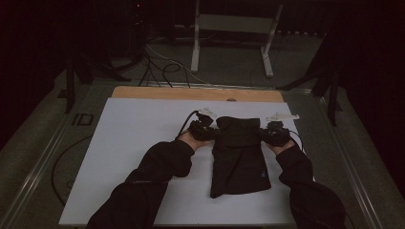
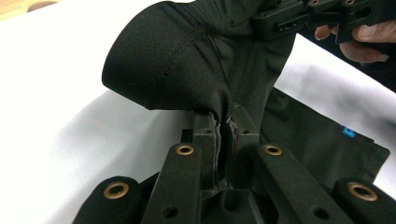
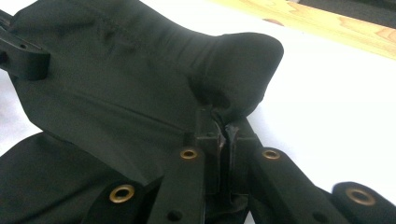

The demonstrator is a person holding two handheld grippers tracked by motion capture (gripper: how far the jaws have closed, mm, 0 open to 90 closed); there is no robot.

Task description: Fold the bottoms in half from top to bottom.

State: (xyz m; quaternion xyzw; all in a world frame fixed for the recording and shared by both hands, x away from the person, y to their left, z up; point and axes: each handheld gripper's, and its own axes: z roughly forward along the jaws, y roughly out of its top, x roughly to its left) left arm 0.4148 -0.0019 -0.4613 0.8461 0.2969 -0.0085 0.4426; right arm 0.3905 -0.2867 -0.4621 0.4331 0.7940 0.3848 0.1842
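At the bottom of the high view two dark-sleeved forearms come in and reach up toward the middle of the frame. Between them lies a black fabric garment (image 1: 239, 160), its lower part flat on the white rectangular table sheet (image 1: 133, 148), right of centre, with a small blue tag near its lower right edge. The garment's upper end is lifted off the sheet and stretched between the two tools. The left gripper (image 1: 203, 130) sits at the cloth's left upper corner; in the left gripper view its jaws are pressed nearly together with a bunched fold of the fabric pinched between them. The right gripper (image 1: 276, 133) holds the opposite corner the same way, jaws clamped tight on a puckered fold. Beyond the sheet a light wooden board edge (image 1: 196, 93) crosses the frame, with a white metal stand (image 1: 234, 33) on the floor at the top.
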